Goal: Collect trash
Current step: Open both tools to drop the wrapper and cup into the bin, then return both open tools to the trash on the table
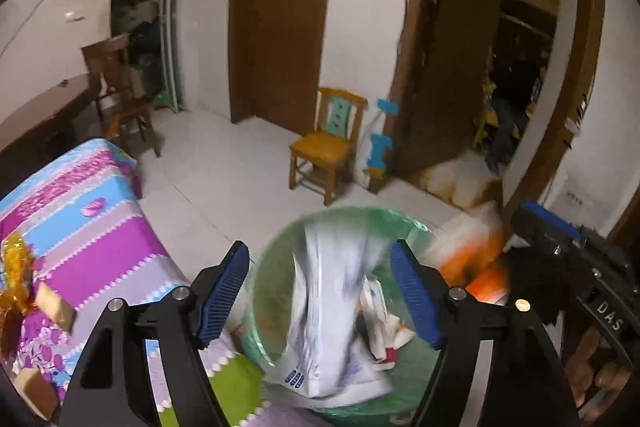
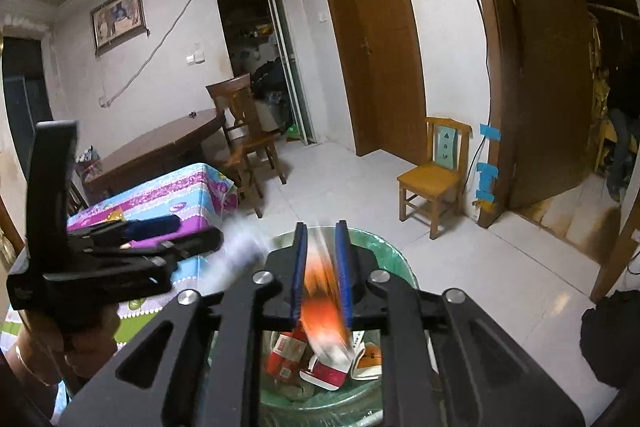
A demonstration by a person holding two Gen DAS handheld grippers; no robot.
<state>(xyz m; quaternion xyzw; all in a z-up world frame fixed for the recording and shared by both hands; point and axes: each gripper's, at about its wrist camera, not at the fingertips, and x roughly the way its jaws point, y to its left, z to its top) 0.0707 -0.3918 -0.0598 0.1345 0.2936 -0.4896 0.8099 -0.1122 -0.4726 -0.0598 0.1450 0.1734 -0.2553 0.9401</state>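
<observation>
Two grippers over round green-lined bin (image 1: 276, 259): left gripper (image 1: 320, 291) spread wide, blurred white paper wrapper (image 1: 332, 307) dropping free inside; right gripper (image 2: 322, 275) fingers nearly closed about blurred orange-white packet (image 2: 320, 303), risk of snagging or landing outside rim.

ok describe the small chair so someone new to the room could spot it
Find the closed brown door in the white wall. Right of it, on the floor, stands the small chair: light yellow wood with a pale green back panel, unlike the taller dark chair by the table.
</observation>
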